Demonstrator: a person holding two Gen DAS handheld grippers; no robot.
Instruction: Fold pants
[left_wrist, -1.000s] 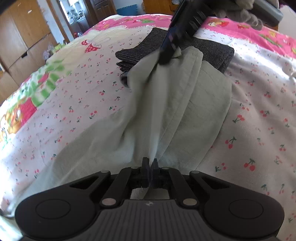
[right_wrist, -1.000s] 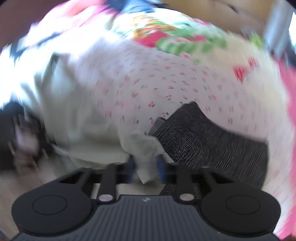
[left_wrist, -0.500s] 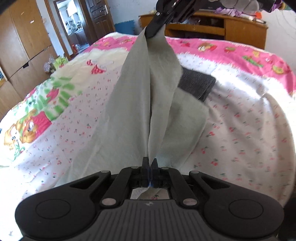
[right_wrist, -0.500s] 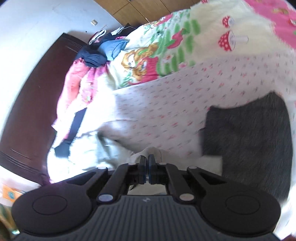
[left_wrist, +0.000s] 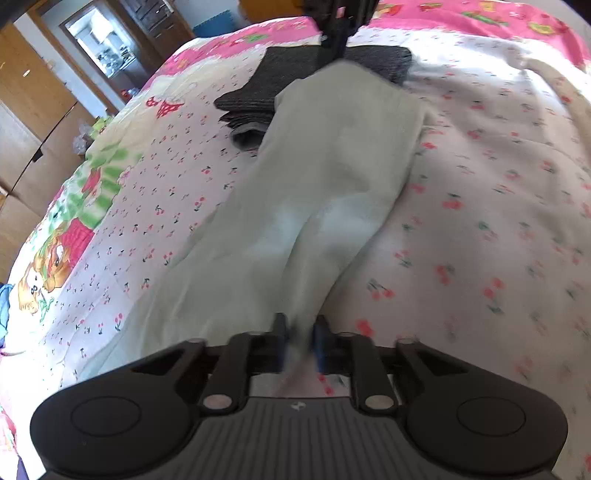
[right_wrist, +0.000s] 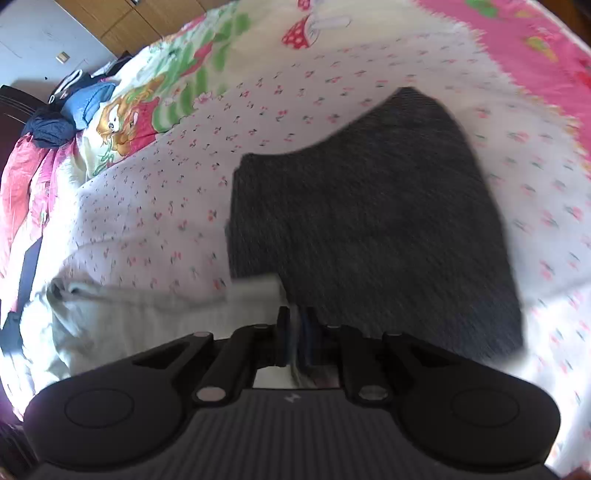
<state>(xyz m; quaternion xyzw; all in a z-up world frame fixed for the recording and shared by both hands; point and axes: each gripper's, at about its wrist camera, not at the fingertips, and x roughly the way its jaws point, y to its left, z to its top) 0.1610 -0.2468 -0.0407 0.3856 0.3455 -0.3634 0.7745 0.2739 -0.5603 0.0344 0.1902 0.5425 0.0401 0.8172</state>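
Pale green pants (left_wrist: 314, 206) lie stretched along the cherry-print bedsheet (left_wrist: 498, 221). My left gripper (left_wrist: 300, 341) holds the near end, with fabric between the slightly parted fingers. My right gripper (left_wrist: 338, 37) holds the far end, low over a folded dark grey garment (left_wrist: 295, 77). In the right wrist view my right gripper (right_wrist: 295, 338) pinches the pale cloth (right_wrist: 140, 317), and the dark grey garment (right_wrist: 369, 221) lies just ahead.
The bed has a pink border (left_wrist: 480, 18) and a cartoon print (left_wrist: 55, 258). Wooden cabinets (left_wrist: 33, 110) and a doorway (left_wrist: 99, 48) stand at the left. A pile of blue and dark clothes (right_wrist: 70, 110) lies at the bed's far end.
My right gripper has come down from high in the air, so the pants now lie flat on the bed. My left fingers have parted a little.
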